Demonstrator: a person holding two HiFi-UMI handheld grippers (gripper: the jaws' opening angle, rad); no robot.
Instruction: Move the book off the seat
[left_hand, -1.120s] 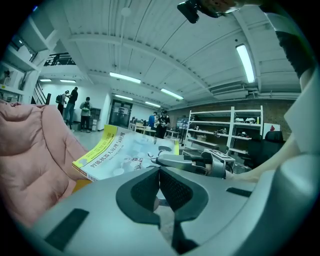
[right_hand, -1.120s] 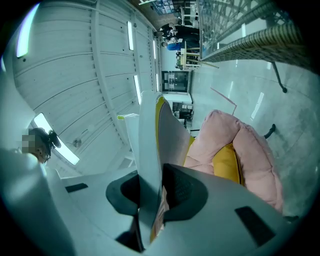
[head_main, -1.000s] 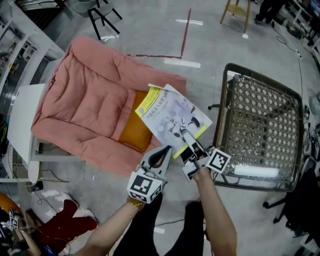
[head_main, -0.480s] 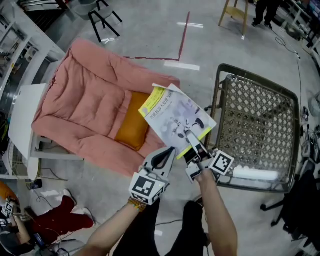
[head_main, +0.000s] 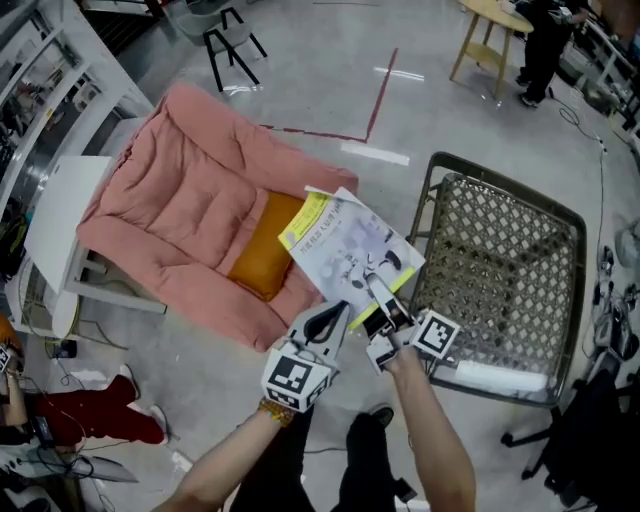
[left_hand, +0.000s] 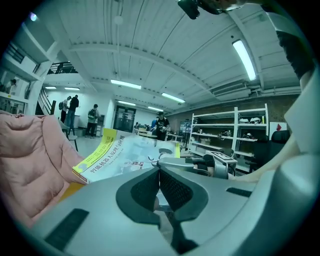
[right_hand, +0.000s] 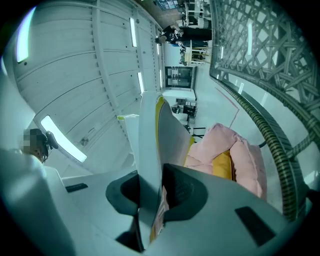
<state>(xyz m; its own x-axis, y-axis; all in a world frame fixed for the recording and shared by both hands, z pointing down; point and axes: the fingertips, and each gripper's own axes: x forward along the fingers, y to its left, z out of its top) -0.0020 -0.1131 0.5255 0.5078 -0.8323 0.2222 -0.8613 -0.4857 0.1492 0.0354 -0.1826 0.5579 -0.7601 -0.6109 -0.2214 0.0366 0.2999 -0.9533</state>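
The light-grey left tool (head_main: 335, 316) and right tool (head_main: 374, 290) each carry a white cube with black square markers. The person wears an orange wristband (head_main: 266, 407) and dark trousers (head_main: 288, 466).

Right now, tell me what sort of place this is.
Probably a lab or workshop hall: a bare concrete floor with a red tape line, open metal shelving racks, and strip lights under a high ribbed ceiling.

Book (head_main: 350, 250): pale cover, yellow spine strip, tilted, in air above pink seat (head_main: 190, 215) edge.
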